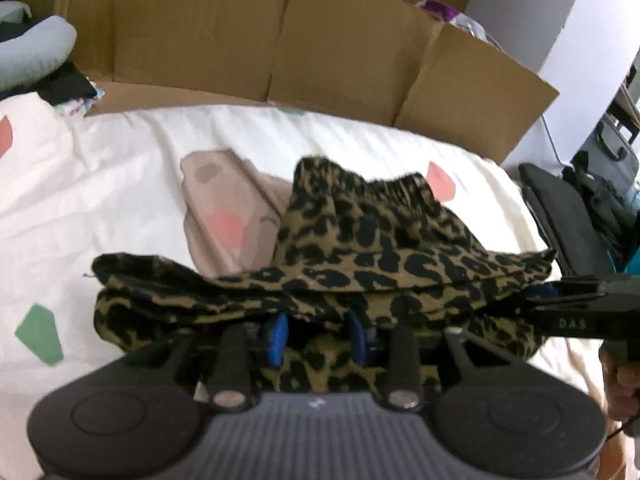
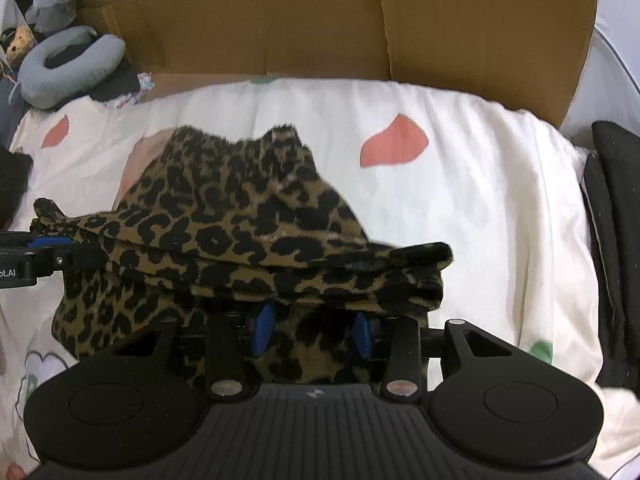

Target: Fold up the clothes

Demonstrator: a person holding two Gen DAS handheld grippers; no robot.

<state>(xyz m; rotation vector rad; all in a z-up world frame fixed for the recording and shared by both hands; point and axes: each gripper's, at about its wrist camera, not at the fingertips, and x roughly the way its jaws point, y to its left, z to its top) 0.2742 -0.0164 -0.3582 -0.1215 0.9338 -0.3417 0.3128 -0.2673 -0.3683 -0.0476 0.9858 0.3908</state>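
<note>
A leopard-print garment [image 1: 380,240] with an elastic waistband is folded over on the white bedcover [image 1: 100,200]. My left gripper [image 1: 316,320] is shut on its near folded edge. Cloth drapes over the blue pads [image 1: 278,336] and hides the tips. My right gripper [image 1: 548,296] comes in from the right and pinches the same fold at its corner. In the right wrist view the garment [image 2: 224,216] spreads away from my right gripper [image 2: 314,320], whose pads [image 2: 262,330] have cloth between them. My left gripper [image 2: 52,246] holds the far left corner. The fold runs level between both grippers.
A tall cardboard wall [image 1: 280,40] stands along the far side of the bed. A grey neck pillow [image 2: 68,68] and dark clothes lie at the back left. Black bags [image 1: 600,200] sit off the bed's right edge. A hand [image 1: 624,376] holds the right gripper's handle.
</note>
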